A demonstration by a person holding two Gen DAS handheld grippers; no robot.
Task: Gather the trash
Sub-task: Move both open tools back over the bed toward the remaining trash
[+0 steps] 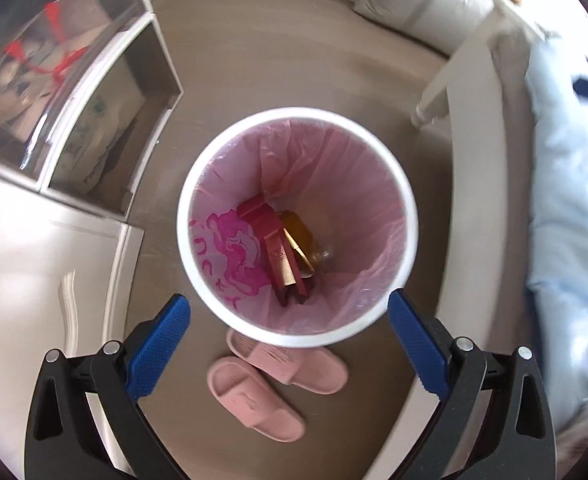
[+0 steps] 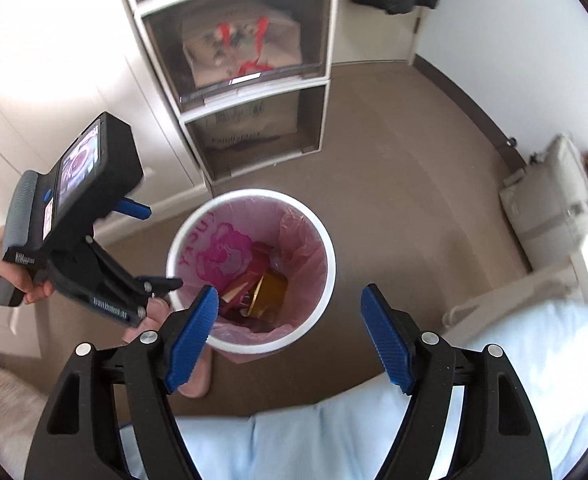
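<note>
Blue-padded left gripper (image 1: 289,312) and right gripper (image 2: 290,312), fingers spread wide and empty, hover above the pink-lined waste bin (image 1: 182,216), presumably so released cartons (image 1: 278,240) fall inside.

One white trash bin (image 1: 198,184) with one pink liner (image 1: 358,208) in it. Inside I count two pieces of trash for sure: one red carton (image 1: 272,236) and one gold packet (image 1: 300,238) (could be more buried underneath, can't tell). Two pink slippers (image 1: 278,380) on the floor. Two grippers, left gripper (image 1: 290,340) and right gripper (image 2: 290,336), both gaping wide. Three stacked drawers (image 2: 238,64).
</note>
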